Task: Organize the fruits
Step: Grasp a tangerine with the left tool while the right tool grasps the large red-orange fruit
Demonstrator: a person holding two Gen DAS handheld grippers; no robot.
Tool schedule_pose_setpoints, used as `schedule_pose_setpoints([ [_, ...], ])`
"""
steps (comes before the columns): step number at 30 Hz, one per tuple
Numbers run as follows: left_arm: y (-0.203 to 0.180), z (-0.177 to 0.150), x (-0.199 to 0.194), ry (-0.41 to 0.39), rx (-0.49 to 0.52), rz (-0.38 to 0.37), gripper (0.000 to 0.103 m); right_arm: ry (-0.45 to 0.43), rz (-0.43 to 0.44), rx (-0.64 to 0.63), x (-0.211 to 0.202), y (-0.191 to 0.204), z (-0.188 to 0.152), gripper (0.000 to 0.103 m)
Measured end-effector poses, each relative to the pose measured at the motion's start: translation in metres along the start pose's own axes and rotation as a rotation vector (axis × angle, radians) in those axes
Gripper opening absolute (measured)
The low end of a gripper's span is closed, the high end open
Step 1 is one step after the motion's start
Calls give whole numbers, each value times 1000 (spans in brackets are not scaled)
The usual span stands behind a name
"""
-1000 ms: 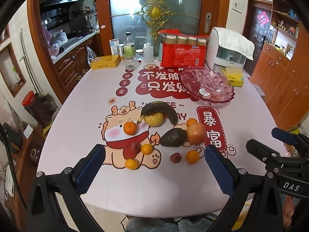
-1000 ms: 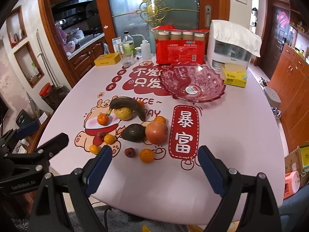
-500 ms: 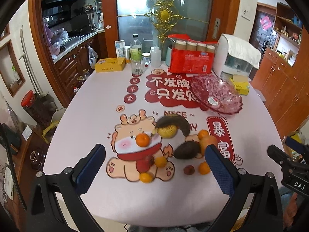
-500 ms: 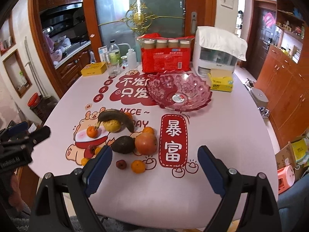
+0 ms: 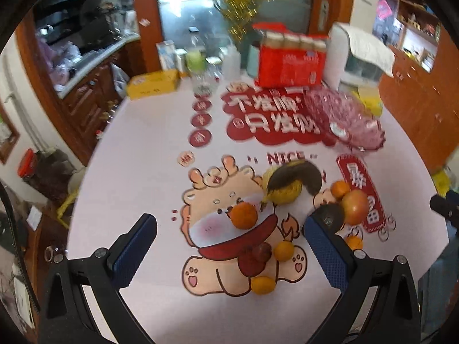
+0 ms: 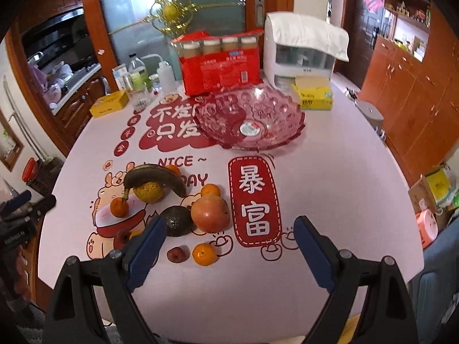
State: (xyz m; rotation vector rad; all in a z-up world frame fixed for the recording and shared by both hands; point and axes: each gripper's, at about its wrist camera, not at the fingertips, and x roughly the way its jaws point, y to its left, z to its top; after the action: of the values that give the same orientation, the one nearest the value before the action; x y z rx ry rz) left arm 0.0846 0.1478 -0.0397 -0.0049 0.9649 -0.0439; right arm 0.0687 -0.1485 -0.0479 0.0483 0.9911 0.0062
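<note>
A pile of fruit lies on the printed tablecloth: a dark banana (image 6: 156, 176) over a yellow citrus (image 6: 149, 191), a dark avocado (image 6: 175, 220), a red-orange apple (image 6: 210, 213), several small oranges (image 6: 204, 254) and a small red fruit (image 6: 177, 254). An empty pink glass bowl (image 6: 249, 120) stands behind. My right gripper (image 6: 229, 246) is open above the table's near edge, right of the pile. My left gripper (image 5: 229, 246) is open, low over an orange (image 5: 244, 215) and the banana (image 5: 295, 173).
At the back stand a red bottle pack (image 6: 221, 63), a white appliance (image 6: 301, 51), yellow boxes (image 6: 314, 96), bottles (image 6: 137, 74) and a glass. Wooden cabinets (image 6: 413, 91) rise at the right. The left gripper (image 6: 23, 215) shows at the table's left edge.
The left gripper has moved forward and down toward the fruit, and its view is blurred. The right gripper has moved closer to the table and fruit. Both stay open.
</note>
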Motion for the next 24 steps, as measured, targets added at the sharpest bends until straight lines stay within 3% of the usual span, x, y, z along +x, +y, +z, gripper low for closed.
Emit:
schedule_pose_setpoints([
  [9, 5, -4, 99, 166, 74, -81, 97, 94, -31, 62, 63, 14, -1, 90],
  [18, 6, -8, 158, 262, 92, -165, 90, 207, -47, 146, 125, 15, -3, 89],
  [20, 6, -10, 166, 281, 90, -185, 87, 233, -37, 163, 136, 15, -3, 88],
  [24, 4, -11, 183, 314, 88, -207, 71, 258, -48, 170, 152, 18, -2, 88],
])
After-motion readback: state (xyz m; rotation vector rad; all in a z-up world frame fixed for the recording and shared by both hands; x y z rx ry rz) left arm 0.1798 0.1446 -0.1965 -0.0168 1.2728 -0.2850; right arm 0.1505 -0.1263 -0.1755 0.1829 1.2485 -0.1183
